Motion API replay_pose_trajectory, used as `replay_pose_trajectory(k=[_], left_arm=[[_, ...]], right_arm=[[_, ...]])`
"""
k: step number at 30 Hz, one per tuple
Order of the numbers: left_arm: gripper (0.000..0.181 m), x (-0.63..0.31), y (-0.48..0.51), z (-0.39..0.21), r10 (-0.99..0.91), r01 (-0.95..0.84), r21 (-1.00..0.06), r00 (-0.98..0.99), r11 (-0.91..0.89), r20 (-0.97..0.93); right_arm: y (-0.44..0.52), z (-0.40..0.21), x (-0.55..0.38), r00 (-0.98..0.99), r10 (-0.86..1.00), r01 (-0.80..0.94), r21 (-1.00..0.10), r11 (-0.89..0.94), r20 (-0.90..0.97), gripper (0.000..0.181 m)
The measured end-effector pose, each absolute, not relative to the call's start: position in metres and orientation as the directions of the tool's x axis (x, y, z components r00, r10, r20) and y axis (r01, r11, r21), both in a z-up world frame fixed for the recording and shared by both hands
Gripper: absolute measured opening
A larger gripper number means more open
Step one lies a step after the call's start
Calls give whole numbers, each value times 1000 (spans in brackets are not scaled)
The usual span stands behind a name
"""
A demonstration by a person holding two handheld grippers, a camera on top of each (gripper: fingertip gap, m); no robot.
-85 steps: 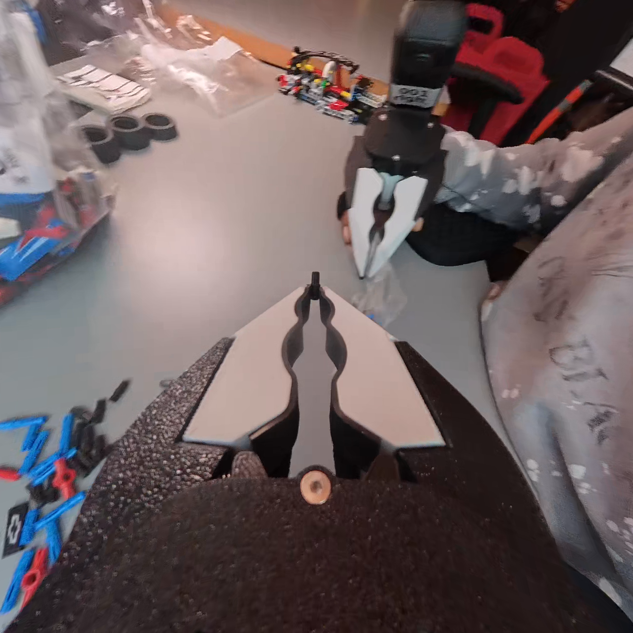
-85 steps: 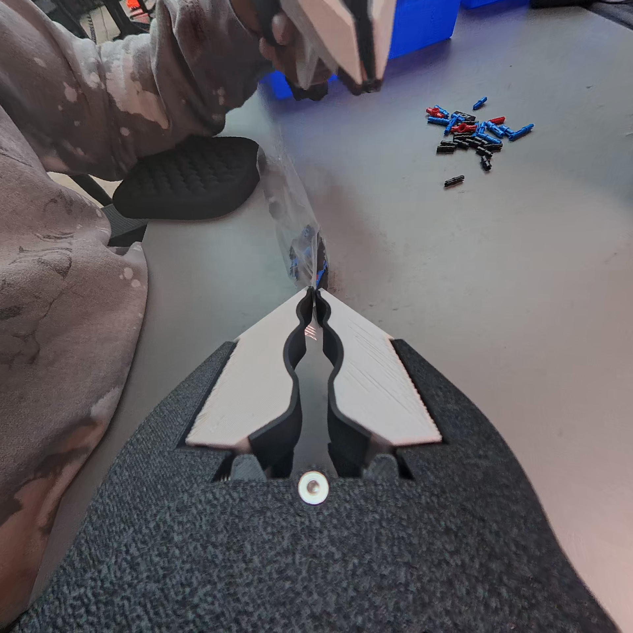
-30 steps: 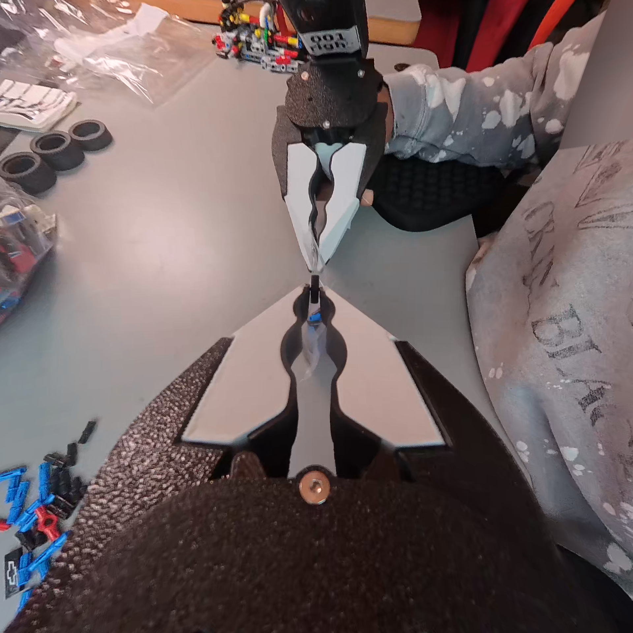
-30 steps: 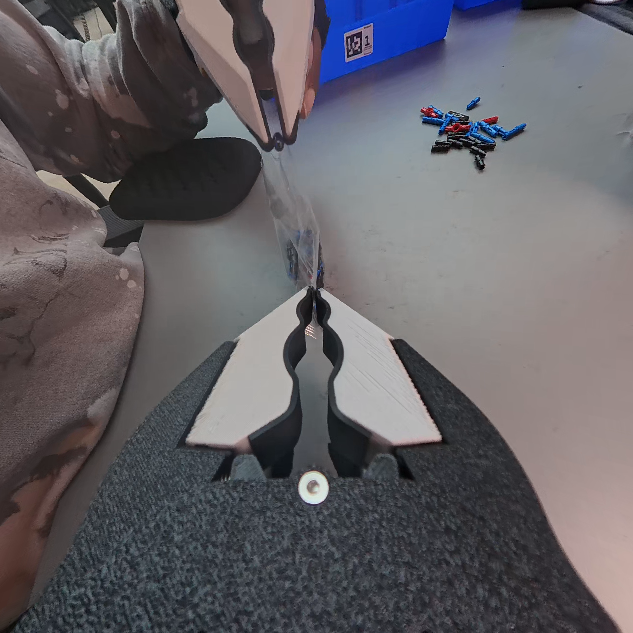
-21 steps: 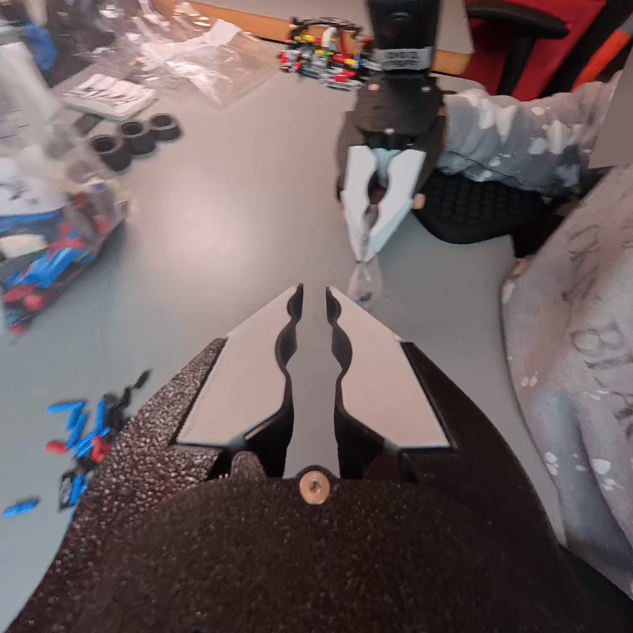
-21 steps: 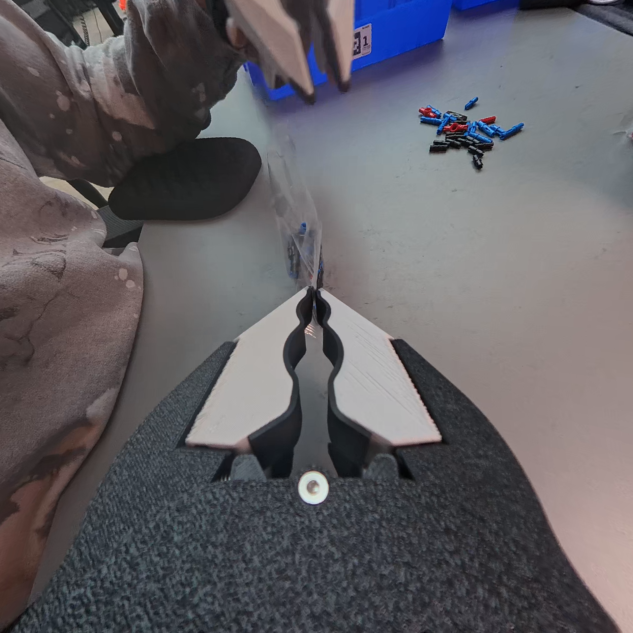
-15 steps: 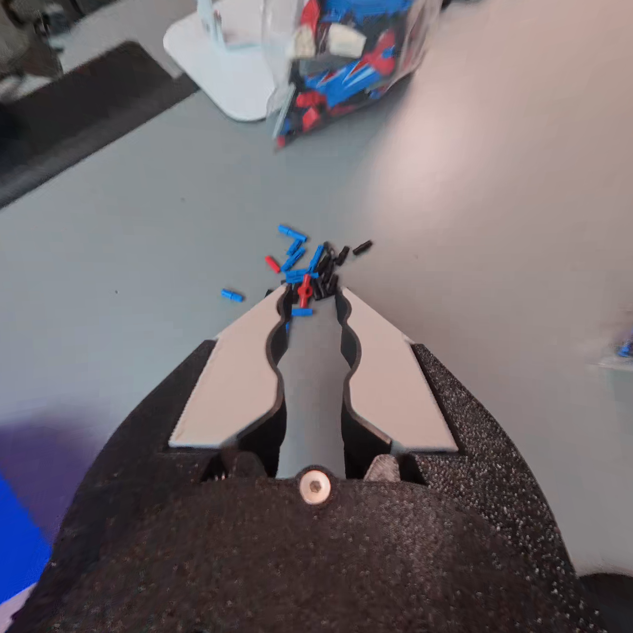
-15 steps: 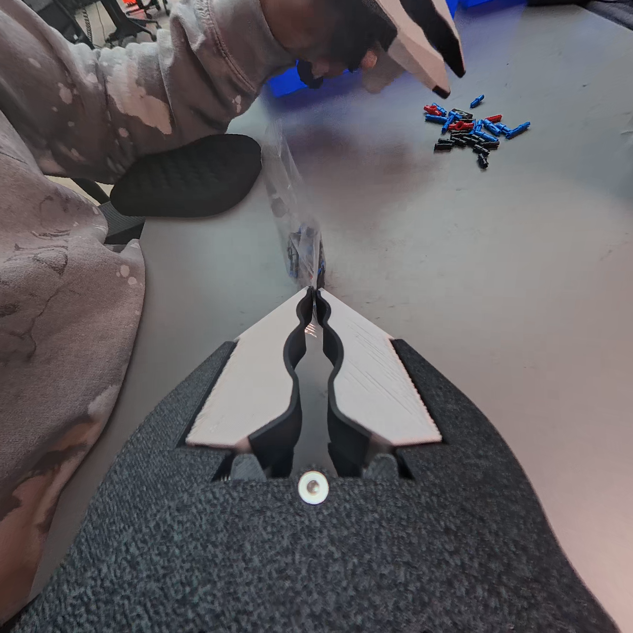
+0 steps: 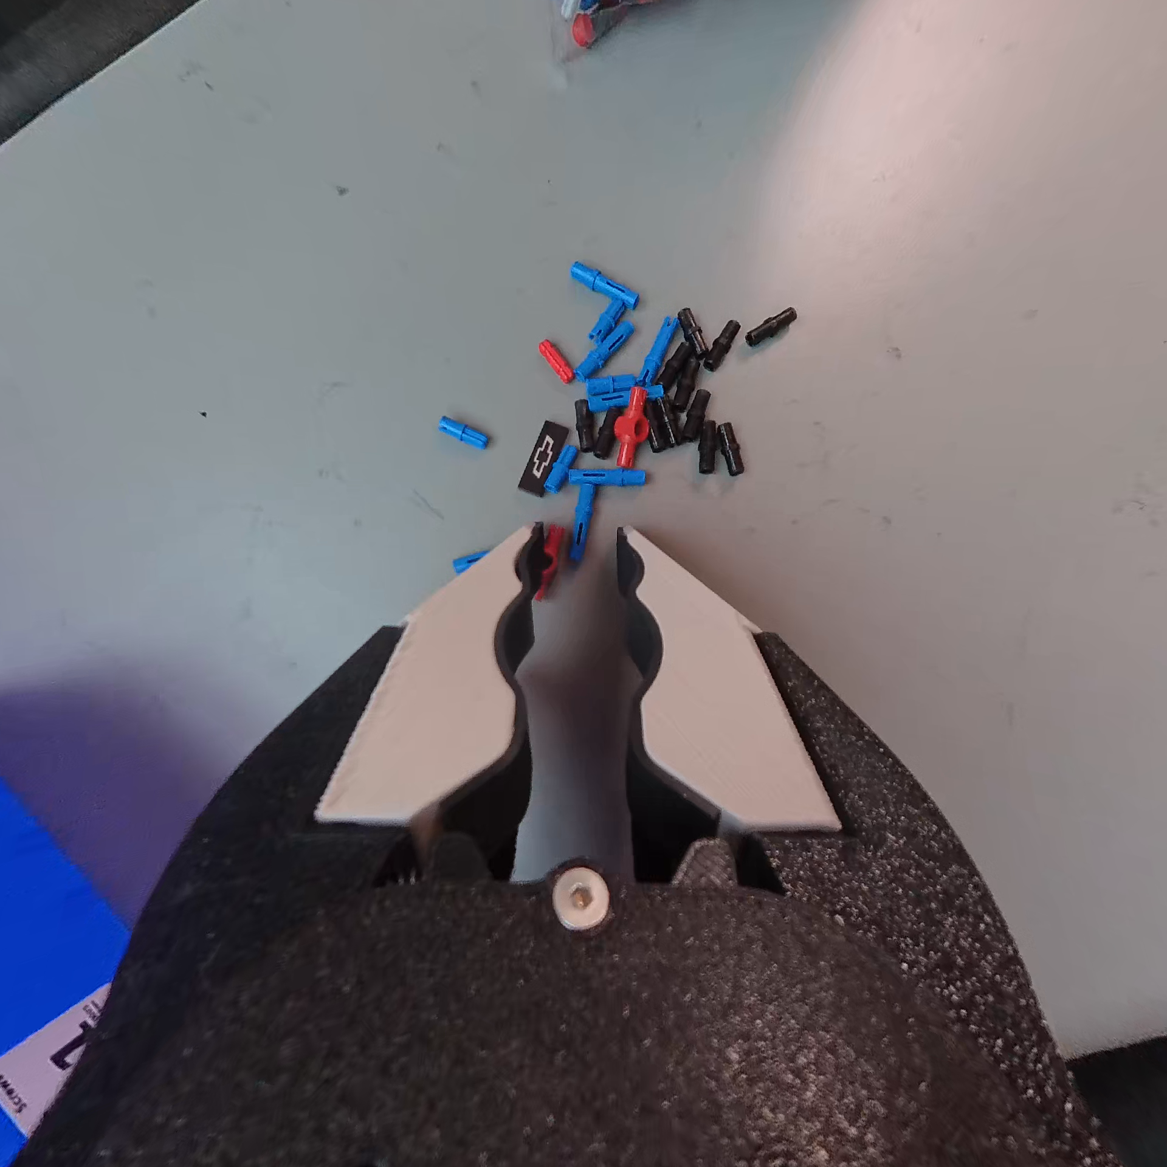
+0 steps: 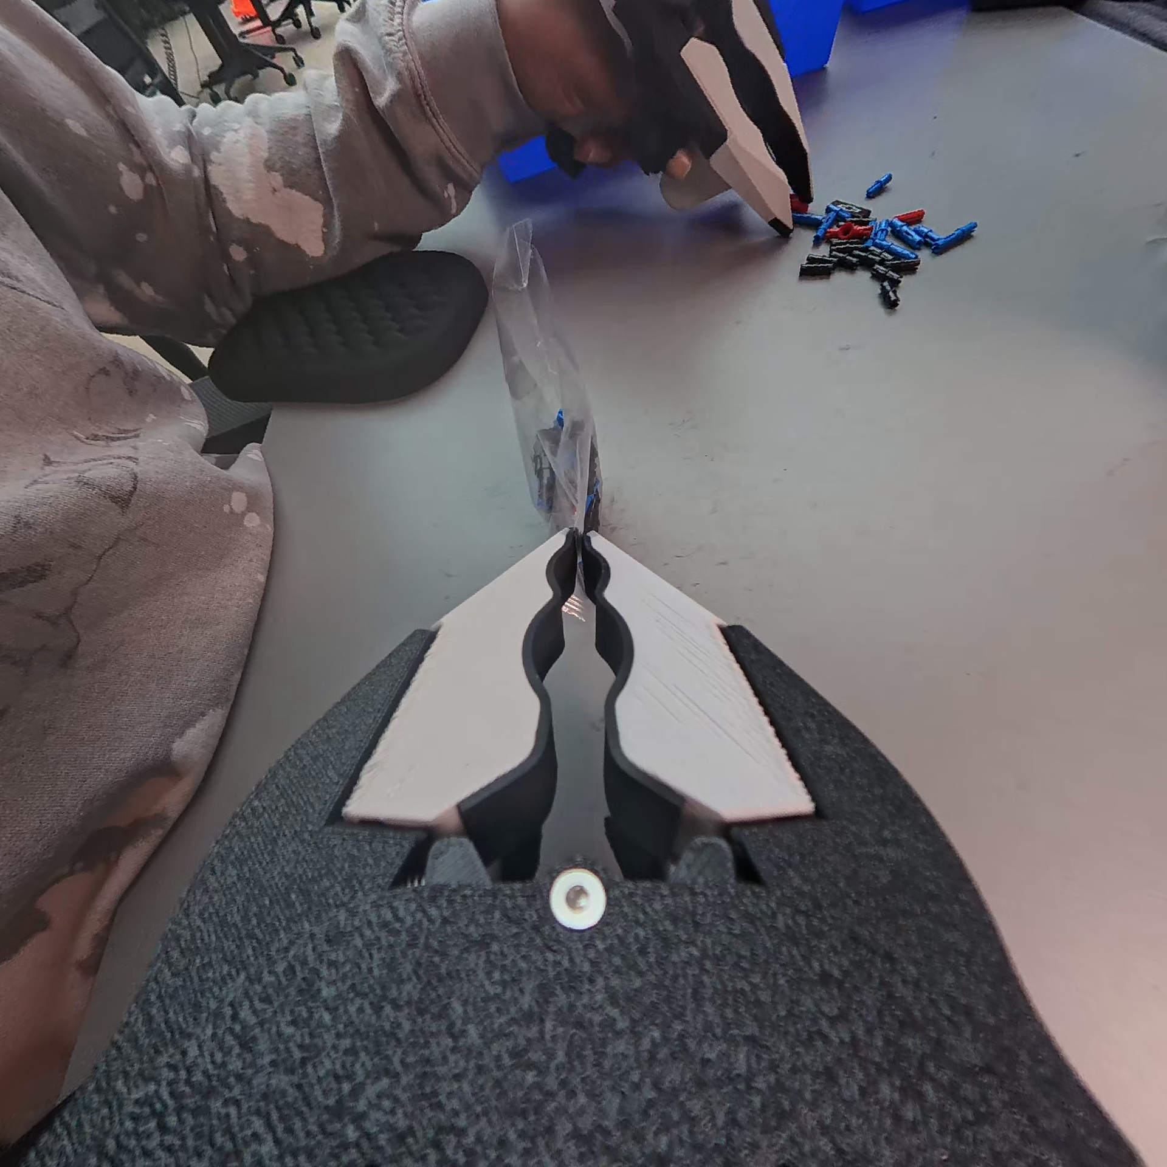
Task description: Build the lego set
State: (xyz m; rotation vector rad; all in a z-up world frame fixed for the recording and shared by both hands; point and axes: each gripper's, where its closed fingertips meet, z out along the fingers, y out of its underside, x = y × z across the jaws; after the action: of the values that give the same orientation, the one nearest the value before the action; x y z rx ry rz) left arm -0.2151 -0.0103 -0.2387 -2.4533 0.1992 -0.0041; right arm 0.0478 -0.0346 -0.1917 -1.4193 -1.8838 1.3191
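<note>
Left wrist view: left tongs (image 9: 576, 537) gape at the pile's (image 9: 638, 404) near edge — red pin (image 9: 548, 559) lengthwise beside one finger; right tongs (image 10: 578, 537) clench the bag (image 10: 549, 429)

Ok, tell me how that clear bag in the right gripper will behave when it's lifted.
The clear plastic bag looks thin and creased, so probably floppy. Only a few small pins sit low inside, so likely light and bottom-heavy. The right gripper pinches one edge; smooth film might slip.
</note>
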Motion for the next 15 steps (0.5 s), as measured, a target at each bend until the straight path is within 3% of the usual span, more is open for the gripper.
replay_pose_trajectory(k=[4,13,15], left_arm=[[10,-219,-11,-239,-145,-133,-636,989,-760,-34],[10,-219,-11,-238,-188,-170,-653,981,-738,-43],[1,-216,-10,-235,-208,-188,-667,977,-721,-51]], right_arm=[[-35,-192,48,-380,905,493,-870,23,-191,1],[-36,-193,48,-383,904,495,-868,30,-188,1],[-36,-193,48,-383,904,495,-868,28,-189,1]])
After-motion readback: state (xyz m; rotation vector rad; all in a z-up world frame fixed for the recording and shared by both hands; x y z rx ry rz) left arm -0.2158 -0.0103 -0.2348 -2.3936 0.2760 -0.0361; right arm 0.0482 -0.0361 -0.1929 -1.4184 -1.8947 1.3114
